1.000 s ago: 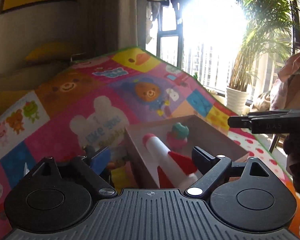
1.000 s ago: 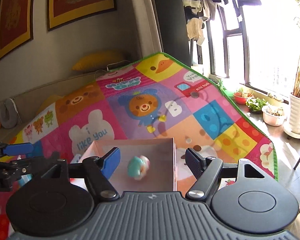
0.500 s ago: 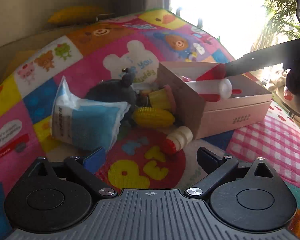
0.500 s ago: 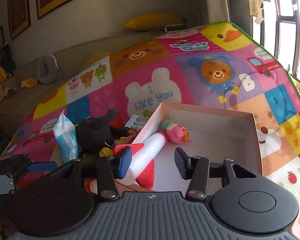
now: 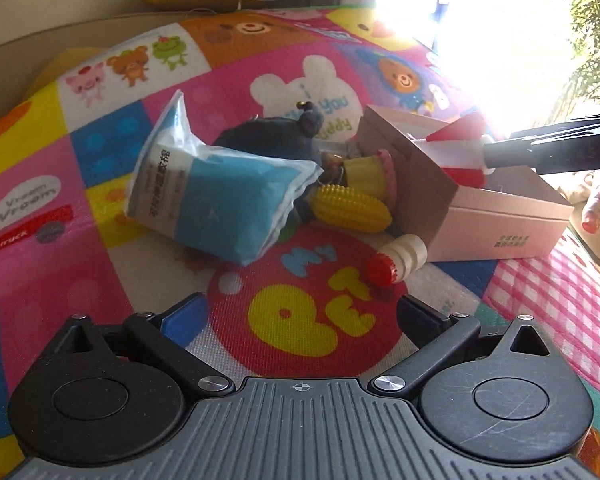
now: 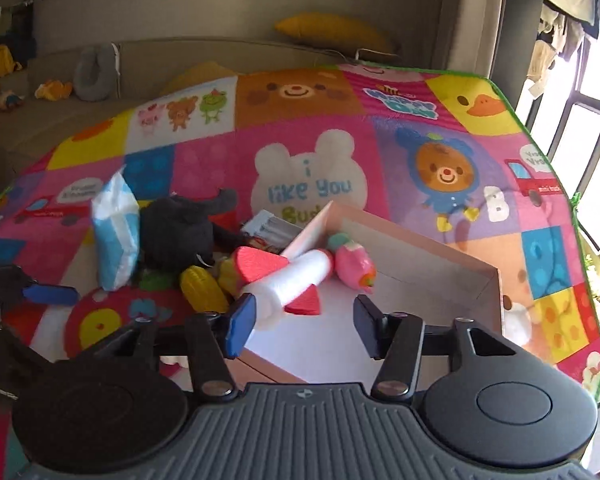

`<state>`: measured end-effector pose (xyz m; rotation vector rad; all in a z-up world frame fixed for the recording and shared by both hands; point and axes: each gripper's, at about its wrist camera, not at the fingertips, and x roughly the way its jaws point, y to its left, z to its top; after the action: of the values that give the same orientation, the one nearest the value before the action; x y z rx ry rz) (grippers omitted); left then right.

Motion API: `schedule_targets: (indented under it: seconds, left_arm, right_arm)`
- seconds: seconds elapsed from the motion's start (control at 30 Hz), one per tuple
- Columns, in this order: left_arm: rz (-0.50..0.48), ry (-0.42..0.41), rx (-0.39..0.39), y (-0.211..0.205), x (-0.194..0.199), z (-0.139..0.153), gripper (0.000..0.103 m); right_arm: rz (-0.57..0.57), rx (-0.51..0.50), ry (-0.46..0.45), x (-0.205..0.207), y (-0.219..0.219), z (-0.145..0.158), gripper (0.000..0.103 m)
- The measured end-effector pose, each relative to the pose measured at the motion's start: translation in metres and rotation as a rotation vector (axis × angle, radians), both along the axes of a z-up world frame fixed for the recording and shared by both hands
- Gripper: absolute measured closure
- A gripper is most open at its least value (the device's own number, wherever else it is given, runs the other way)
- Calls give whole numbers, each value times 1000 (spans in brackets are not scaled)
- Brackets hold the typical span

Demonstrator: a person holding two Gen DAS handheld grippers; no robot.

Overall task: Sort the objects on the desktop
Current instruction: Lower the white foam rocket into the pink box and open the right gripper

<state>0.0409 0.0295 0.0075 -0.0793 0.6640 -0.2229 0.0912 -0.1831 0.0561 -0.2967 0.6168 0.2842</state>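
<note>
My left gripper (image 5: 300, 316) gapes wide above the small bottle (image 5: 398, 266) lying near the box (image 5: 496, 224), while my right gripper's (image 6: 304, 320) jaws are opening, their left pad beside the rocket (image 6: 288, 280) propped on the box's left wall.

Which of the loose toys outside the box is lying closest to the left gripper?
The small cream bottle with the red cap, on its side on the mat just ahead of the open left gripper. The yellow corn lies farther back, by the box.

Colourful cartoon play mat (image 6: 220, 152), yellow cushion (image 6: 334, 32) and grey neck pillow (image 6: 94, 74) on beige sofa (image 6: 40, 120).
</note>
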Motion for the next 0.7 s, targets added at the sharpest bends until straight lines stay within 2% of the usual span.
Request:
schedule_targets:
  seconds: [0.1,0.17,0.27,0.3,0.37,0.43,0.47,0.53,0.6,0.7]
  left_arm:
    - [7,2,-17,2,0,0,0]
    - [10,6,-26,3,0,0,0]
    - [16,3,-32,3,0,0,0]
    - [20,3,-34,4,0,0,0]
    - [33,-1,-44,6,0,0,0]
    - [75,-11,-77,14,-1,2,0]
    - [105,-14,-94,20,-1,2,0]
    - [171,-21,-110,31,-1,3,0]
    - [212,-21,-116,40,-2,4,0]
    - [218,-19,-116,45,-5,4,0]
  right_arm:
    - [-188,-176,-133,4,-11,0,46]
    - [-255,-226,-177,1,-17,2,46]
    - [-173,-100,-151,-20,-20,11,46]
    - [-143,-86,-156,-28,-16,11,45]
    - [-81,-80,-181,-48,1,4,44]
    - [-10,-74,-147,-62,21,-9,45]
    - [22,-76,-127,-67,31,-18,51]
    - [96,-96,-80,-73,53,-36,54]
    - [118,-98,-60,-74,72,-51,54]
    - [102,-32,7,-58,87,-63,54]
